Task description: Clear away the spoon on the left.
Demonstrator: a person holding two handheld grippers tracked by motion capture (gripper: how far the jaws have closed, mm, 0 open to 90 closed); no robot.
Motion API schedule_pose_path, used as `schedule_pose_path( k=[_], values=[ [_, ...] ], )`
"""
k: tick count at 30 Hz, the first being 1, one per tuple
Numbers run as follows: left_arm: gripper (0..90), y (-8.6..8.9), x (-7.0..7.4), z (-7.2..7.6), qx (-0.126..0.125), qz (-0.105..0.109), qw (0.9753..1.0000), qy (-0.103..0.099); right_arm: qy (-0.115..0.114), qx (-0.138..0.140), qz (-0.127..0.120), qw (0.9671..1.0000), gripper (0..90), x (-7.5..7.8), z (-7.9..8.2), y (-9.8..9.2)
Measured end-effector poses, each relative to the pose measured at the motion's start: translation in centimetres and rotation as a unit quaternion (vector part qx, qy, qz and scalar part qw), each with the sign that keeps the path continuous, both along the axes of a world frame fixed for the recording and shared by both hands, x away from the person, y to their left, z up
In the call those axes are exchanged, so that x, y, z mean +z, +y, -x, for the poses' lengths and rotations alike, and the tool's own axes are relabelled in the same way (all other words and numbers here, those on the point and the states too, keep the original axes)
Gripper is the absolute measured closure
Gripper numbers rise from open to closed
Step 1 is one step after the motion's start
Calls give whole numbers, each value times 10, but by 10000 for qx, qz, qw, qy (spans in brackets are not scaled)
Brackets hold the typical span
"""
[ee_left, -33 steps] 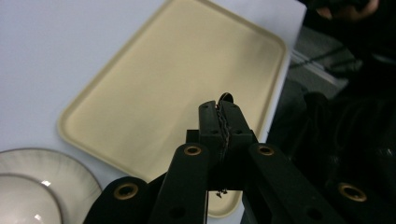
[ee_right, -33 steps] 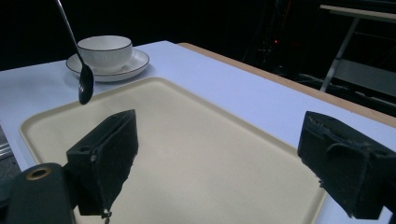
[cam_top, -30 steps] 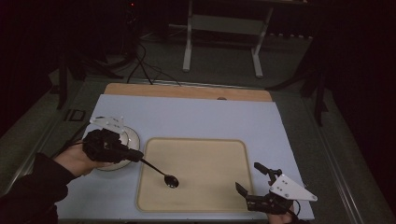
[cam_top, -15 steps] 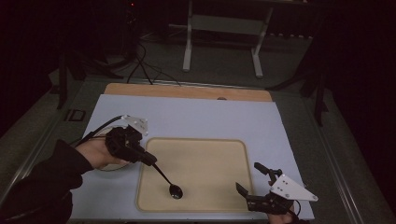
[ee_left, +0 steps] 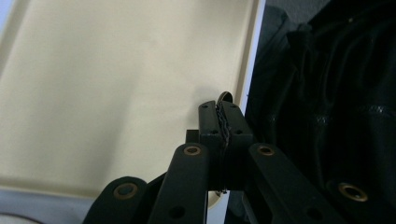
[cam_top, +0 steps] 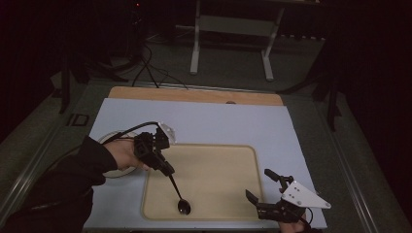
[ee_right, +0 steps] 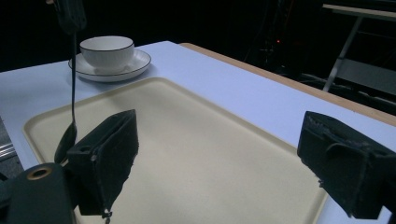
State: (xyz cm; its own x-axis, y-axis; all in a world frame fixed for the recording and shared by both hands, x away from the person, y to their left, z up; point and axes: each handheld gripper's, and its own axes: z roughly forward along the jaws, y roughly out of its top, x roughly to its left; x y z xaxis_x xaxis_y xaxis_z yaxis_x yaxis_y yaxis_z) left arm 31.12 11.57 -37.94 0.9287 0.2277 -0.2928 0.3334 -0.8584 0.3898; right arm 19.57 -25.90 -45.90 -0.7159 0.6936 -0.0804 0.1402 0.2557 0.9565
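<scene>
My left gripper (cam_top: 166,170) is shut on the handle of a dark metal spoon (cam_top: 178,194), which slants down over a beige tray (cam_top: 218,165). The spoon's bowl (cam_top: 183,207) is low at the tray's front-left part; whether it touches I cannot tell. In the left gripper view the jaws (ee_left: 219,112) pinch the thin handle (ee_left: 222,125) above the tray (ee_left: 116,84). My right gripper (cam_top: 260,184) stands open at the tray's front-right corner, holding nothing. The right gripper view shows its open jaws (ee_right: 229,163), the hanging spoon (ee_right: 73,84) and the tray (ee_right: 187,130).
A white cup (ee_right: 106,49) on a saucer (ee_right: 135,63) stands left of the tray, partly hidden behind the left hand as a saucer (cam_top: 109,167) in the high view. A pale blue mat (cam_top: 218,126) covers the table. Metal stand legs (cam_top: 197,48) rise beyond the far edge.
My left gripper carried the spoon from over the saucer rightward and toward the near edge, so its bowl now hangs over the tray's front left. The right gripper stayed put.
</scene>
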Motion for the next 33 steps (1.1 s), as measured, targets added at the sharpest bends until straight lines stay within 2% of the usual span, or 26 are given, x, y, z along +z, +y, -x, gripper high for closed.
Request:
schedule_pose_path(
  k=[7,10,16,22,25,26,30,33],
  values=[
    [895,-9,-11,-10,-3,-76,9999,71,15,13,-10,10000,127,0,0,0],
    [893,-11,-14,-14,3,-36,9999,118,17,19,-16,10000,127,0,0,0],
    [871,-16,-19,-22,156,25,9999,2,37,26,-30,10000,127,0,-1,0],
    [849,-18,-28,-30,463,346,9983,-124,50,28,-45,10000,127,-1,-1,-1],
    [845,-18,-34,-34,665,543,9962,-122,51,29,-39,10000,127,-1,-1,-1],
    [846,-18,-36,-35,687,568,9959,-175,50,27,-42,10000,127,-1,-1,-1],
    [848,-19,-46,-38,948,850,9917,-182,56,20,-37,10000,127,-1,-2,-1],
    [848,-19,-54,-40,996,992,9900,-136,58,16,-43,10000,127,-1,-2,-1]
  ],
)
